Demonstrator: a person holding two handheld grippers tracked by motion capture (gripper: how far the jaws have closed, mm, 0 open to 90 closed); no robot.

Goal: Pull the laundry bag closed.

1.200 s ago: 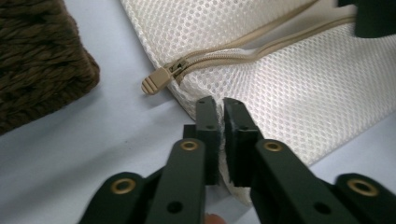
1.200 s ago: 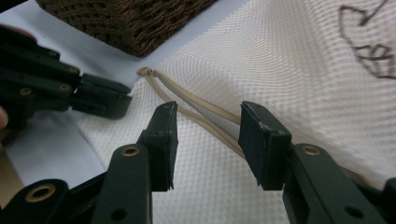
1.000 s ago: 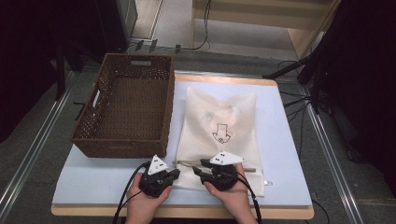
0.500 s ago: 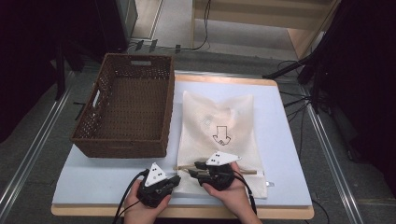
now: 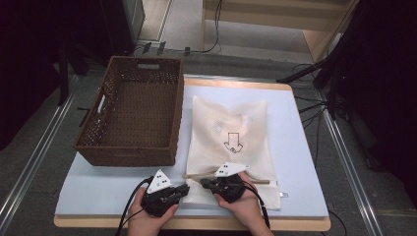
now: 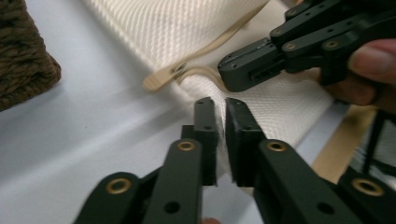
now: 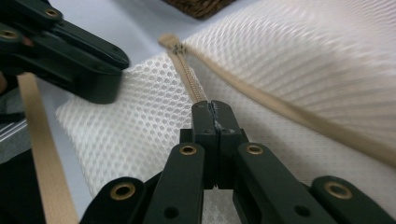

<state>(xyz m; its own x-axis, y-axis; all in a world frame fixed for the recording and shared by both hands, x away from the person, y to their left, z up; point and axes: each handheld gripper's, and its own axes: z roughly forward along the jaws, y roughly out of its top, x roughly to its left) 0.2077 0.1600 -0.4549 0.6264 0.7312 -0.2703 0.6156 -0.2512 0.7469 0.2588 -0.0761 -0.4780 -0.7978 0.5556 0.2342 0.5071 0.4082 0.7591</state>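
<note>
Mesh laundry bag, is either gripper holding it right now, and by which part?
Yes: the right gripper is shut on the mesh bag at its zipper; the left gripper pinches the bag's near edge.

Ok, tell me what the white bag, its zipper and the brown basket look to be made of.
Mesh bag: looks like white synthetic netting, matte; open honeycomb holes show in the right gripper view.
Zipper: beige woven tape with fine teeth, probably plastic; too blurred to be sure.
Basket: dark brown woven wicker or rattan-like strands, matte; whether natural fibre or plastic cannot be told.
</note>
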